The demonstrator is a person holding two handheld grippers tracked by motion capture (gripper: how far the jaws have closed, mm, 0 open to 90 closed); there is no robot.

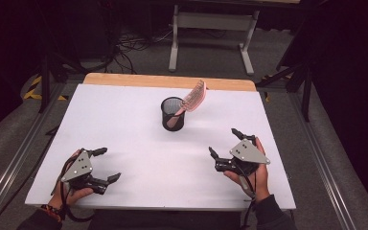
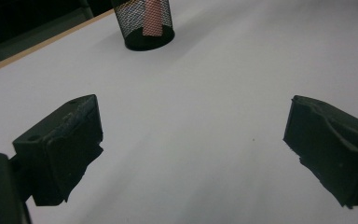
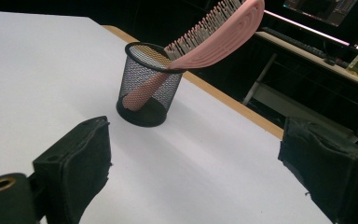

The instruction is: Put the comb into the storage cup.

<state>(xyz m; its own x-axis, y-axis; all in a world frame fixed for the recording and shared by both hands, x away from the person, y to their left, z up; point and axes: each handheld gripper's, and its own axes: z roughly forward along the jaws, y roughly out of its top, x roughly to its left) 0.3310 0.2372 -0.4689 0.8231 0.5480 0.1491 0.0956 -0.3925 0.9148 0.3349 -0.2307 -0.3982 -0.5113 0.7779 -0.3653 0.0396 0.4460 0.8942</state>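
Both grippers are spread wide and grasp nothing: the left gripper (image 1: 109,164) and right gripper (image 1: 224,142) rest low near the table's (image 1: 139,191) front edge, well apart from the work. Out past them, mid-table, the brush (image 1: 191,99) stands handle-down in the cup (image 1: 172,115), its head leaning far over the rim. That lean looks risky: a nudge at the head, or a careless pull, could tip the light mesh cup or lever the brush out.
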